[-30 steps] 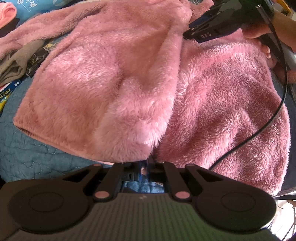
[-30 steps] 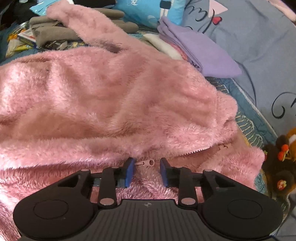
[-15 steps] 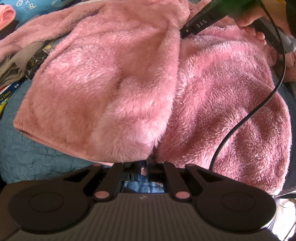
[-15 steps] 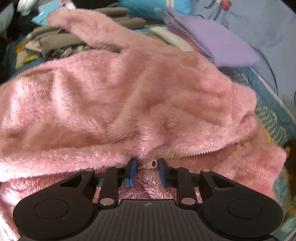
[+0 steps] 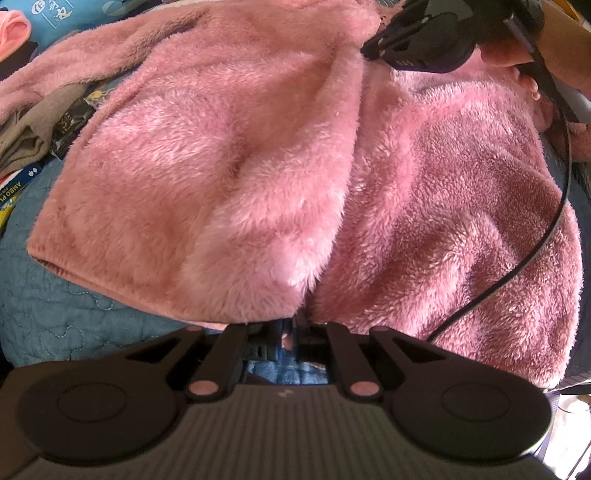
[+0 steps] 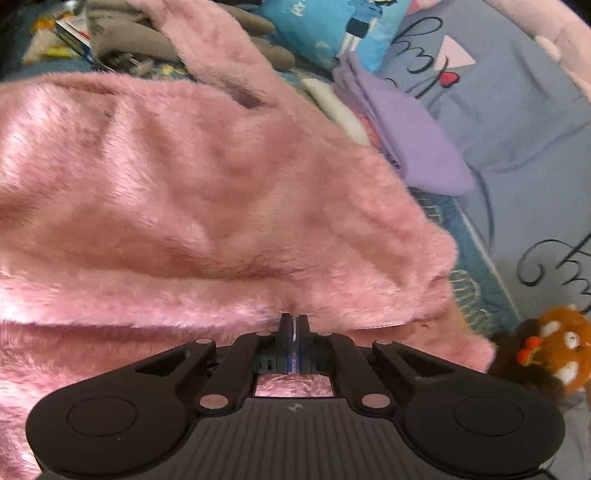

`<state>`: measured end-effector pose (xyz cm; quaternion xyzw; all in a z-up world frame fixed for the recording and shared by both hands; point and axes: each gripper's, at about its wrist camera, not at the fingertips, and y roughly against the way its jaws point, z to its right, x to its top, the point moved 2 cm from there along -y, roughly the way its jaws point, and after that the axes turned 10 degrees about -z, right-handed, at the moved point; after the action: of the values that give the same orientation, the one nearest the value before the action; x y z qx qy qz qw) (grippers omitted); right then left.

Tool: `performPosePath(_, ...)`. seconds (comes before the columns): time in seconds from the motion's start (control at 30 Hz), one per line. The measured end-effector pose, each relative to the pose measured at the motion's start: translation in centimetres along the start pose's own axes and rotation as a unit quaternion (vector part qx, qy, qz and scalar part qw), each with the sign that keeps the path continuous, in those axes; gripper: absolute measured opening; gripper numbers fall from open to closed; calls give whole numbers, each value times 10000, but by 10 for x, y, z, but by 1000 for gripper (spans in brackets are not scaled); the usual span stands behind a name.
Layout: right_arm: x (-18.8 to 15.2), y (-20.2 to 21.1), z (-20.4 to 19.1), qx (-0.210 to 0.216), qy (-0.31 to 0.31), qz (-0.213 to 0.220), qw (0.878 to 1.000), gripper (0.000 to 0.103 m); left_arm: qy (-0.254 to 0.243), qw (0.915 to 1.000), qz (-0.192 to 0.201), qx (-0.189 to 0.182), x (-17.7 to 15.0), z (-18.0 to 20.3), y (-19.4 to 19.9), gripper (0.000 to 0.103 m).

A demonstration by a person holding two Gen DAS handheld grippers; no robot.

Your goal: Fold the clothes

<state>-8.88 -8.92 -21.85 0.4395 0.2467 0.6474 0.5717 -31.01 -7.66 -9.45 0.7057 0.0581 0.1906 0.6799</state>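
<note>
A fluffy pink fleece jacket [image 5: 229,177] lies spread over the bed, one half folded onto the other. My left gripper [image 5: 290,330] is shut on its lower hem, holding that edge just off the teal quilt [image 5: 55,314]. In the right wrist view the jacket [image 6: 207,206] fills the frame. My right gripper [image 6: 293,325] is closing, its jaws now together and pinching the zipper edge, with the zipper pull hidden. The left wrist view shows the right gripper [image 5: 369,50] at the jacket's far edge, held by a hand [image 5: 554,48].
A black cable [image 5: 535,258] trails over the jacket's right side. Grey-brown clothes [image 5: 26,136] and packets [image 5: 14,192] lie left of it. Folded lilac cloth [image 6: 413,147], a blue pillow [image 6: 332,26], a grey-blue blanket [image 6: 517,129] and a plush toy [image 6: 554,350] sit to the right.
My right gripper's jaws closed from wide apart onto the zipper edge, covering the zipper pull, and the gripper rolled a little. The left gripper kept its grip on the hem and rose slightly.
</note>
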Motion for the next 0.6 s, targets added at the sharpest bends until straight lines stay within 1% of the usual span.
performPosePath(0.2,-2,-6,3,-164,-61,-6,9998,1,-4,10000,3,16,6,-1,8,5)
performPosePath(0.43,-1,-15,0,-495,193,-54,9986,2,-15,10000,13,36,13,-2,17,5)
performPosePath(0.6,4,-24,-5,-777,443,-102,9959,5,-18,10000,15,34,17,-3,25,5)
